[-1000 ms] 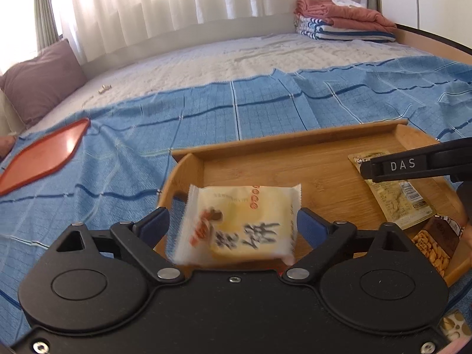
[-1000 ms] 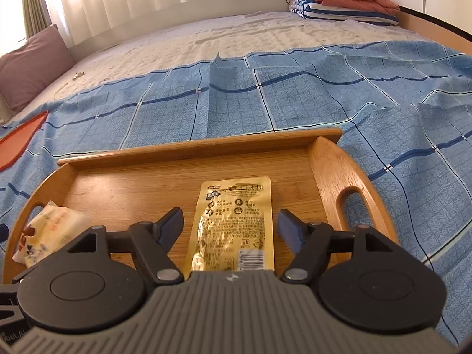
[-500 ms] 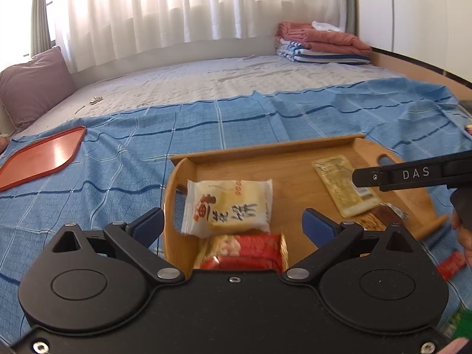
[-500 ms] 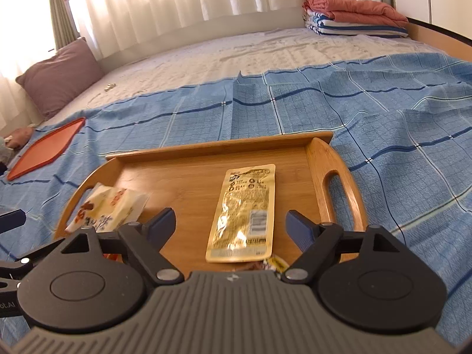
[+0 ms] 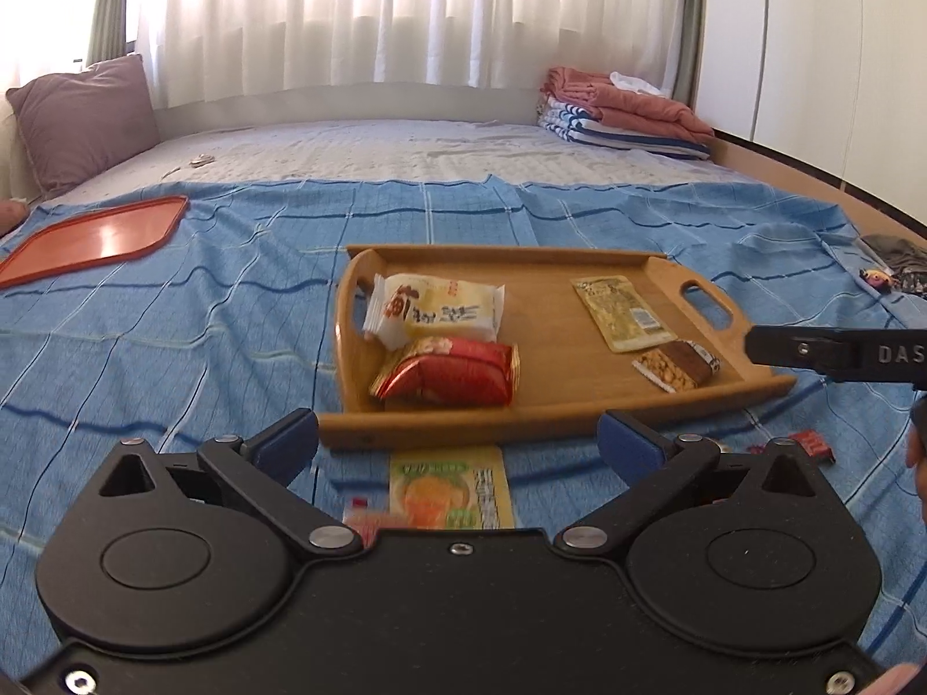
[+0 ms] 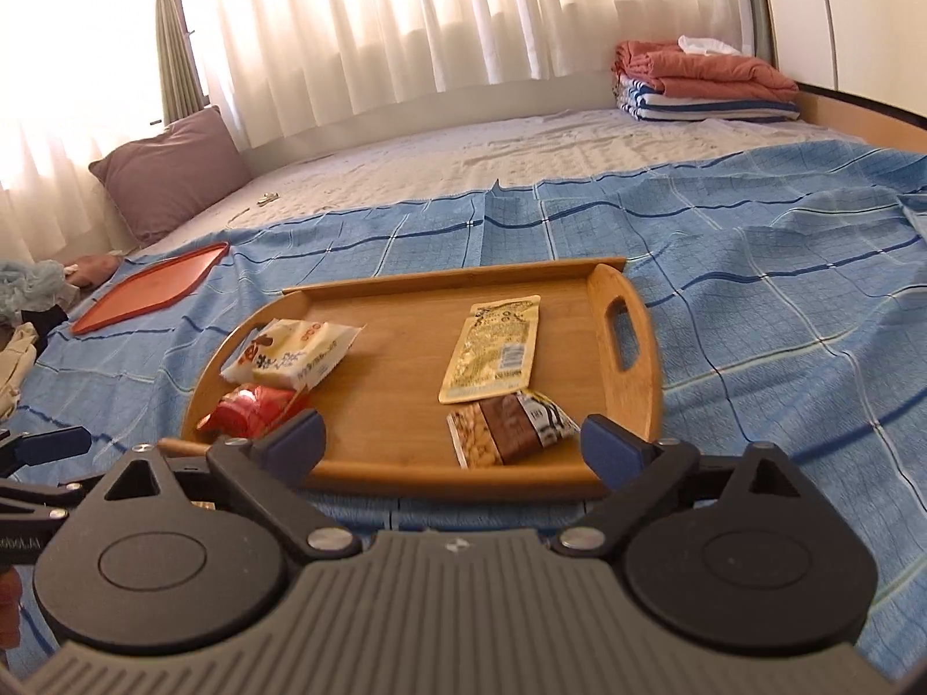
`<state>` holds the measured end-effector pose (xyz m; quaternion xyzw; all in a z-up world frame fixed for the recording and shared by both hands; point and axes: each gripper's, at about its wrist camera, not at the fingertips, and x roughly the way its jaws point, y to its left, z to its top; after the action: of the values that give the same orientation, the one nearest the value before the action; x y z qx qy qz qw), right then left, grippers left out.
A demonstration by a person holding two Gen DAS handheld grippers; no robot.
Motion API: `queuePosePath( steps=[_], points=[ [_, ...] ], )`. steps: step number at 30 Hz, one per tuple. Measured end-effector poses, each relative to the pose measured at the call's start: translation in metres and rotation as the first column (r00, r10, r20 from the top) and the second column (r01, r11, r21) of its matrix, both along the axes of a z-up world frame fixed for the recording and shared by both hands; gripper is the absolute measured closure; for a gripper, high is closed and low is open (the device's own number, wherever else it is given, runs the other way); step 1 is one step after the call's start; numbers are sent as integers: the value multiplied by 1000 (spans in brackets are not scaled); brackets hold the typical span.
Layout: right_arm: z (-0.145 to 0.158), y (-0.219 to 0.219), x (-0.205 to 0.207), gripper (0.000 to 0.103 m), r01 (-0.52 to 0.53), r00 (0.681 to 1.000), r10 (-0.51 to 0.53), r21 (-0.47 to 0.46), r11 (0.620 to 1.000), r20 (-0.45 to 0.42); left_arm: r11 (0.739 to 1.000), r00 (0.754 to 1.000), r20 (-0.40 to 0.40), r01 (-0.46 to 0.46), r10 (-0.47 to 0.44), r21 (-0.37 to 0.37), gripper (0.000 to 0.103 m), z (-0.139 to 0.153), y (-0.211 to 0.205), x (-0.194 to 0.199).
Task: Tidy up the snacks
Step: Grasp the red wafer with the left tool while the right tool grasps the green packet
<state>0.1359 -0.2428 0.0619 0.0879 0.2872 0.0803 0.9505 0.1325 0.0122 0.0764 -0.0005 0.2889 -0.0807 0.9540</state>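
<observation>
Left wrist: both claws (image 5: pixel 457 440) (image 6: pixel 452 446) wide, empty; orange packet (image 5: pixel 451 489) before wooden tray (image 5: pixel 556 414).

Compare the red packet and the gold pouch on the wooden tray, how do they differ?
The red packet is puffy and crinkled; the gold pouch lies flat. The red packet sits at the tray's near left, just in front of the white packet and seemingly touching it; the gold pouch sits toward the right handle, just behind the peanut bar. The gold pouch shows a barcode label; none shows on the red packet. Both are sealed snacks lying inside the tray.
</observation>
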Motion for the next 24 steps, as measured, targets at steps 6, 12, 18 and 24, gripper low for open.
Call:
queuePosePath(
  steps=[6, 12, 18, 24],
  points=[
    [-8, 1, -39, 1, 12, 999, -10, -61, 998, 35, 999, 999, 2, -40, 40, -30, 0, -10, 9, -31],
    [-27, 1, -70, 0, 30, 999, -27, -97, 995, 37, 997, 998, -1, -67, 67, -35, 0, -25, 12, -49],
    [-45, 3, -92, 0, 62, 998, -58, -99, 993, 37, 997, 997, -15, -76, 76, 7, 0, -41, 7, -57],
    [-61, 9, -104, 0, 67, 998, -64, -157, 985, 25, 999, 999, 8, -53, 52, 10, 13, -45, 5, -63]
  ],
)
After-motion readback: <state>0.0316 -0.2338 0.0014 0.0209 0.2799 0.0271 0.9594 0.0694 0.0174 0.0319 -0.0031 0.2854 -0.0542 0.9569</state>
